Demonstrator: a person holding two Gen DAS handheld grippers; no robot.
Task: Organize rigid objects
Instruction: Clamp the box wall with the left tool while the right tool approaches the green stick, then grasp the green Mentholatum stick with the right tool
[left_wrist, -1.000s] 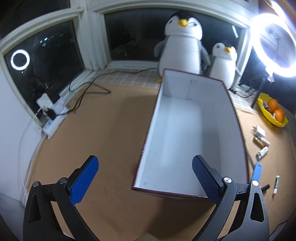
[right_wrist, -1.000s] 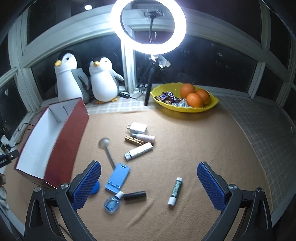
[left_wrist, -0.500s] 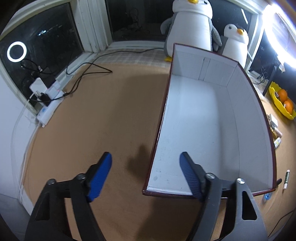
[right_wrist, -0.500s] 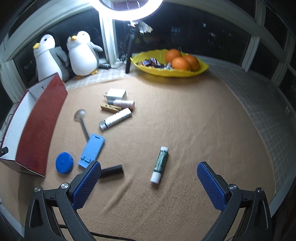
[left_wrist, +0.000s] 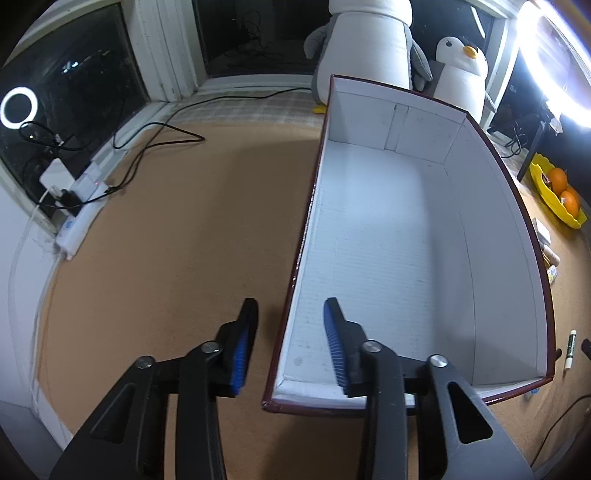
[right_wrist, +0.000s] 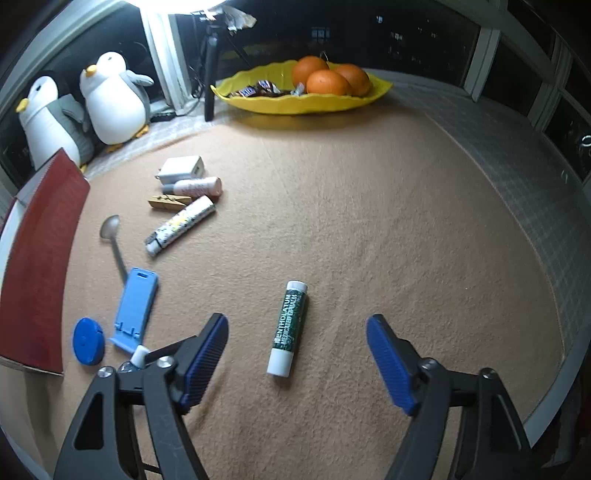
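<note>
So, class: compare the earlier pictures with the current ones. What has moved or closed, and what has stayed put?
The left claw has dropped to straddle the box's near left wall, jaws closing, not yet pressing on it. The right claw has come down over the lip balm tube, jaws closing around it without touching. Nothing is gripped yet. The box, tube and other items lie where they were.

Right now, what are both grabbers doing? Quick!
Left gripper: closing around the box wall, not pressing yet.
Right gripper: closing around the lip balm, not touching.
</note>
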